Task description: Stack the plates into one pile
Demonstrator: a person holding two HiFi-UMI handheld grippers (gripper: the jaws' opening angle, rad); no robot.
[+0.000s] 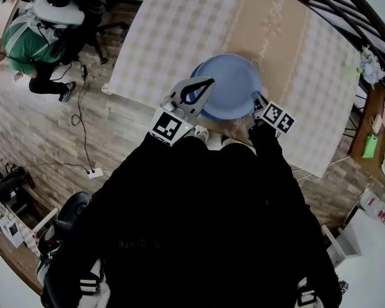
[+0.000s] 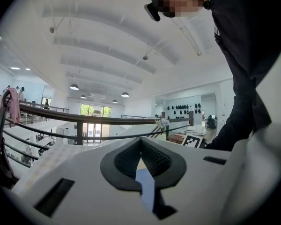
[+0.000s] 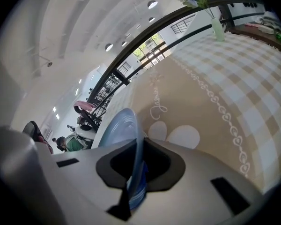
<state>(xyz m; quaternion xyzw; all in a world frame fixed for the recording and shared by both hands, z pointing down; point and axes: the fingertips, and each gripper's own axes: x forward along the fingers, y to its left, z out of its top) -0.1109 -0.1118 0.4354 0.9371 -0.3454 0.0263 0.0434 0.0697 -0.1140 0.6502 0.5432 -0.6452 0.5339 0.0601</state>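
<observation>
Plate [image 1: 228,85] rim sits clamped in the right claw [image 3: 135,170]; left claw [image 2: 140,143], tips together, at its opposite edge.

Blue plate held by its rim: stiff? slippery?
Likely stiff: the plate looks round and unbent while pinched at opposite rims by the left gripper and right gripper. Probably slippery: its surface looks smooth and glossy. Could tip if either grip loosens.

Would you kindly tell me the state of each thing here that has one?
left gripper: shut on the rim of the blue plate.
right gripper: shut on the blue plate's other side.
blue plate: held between both grippers, roughly level.
tablecloth: spread flat.
vase: upright.
</observation>
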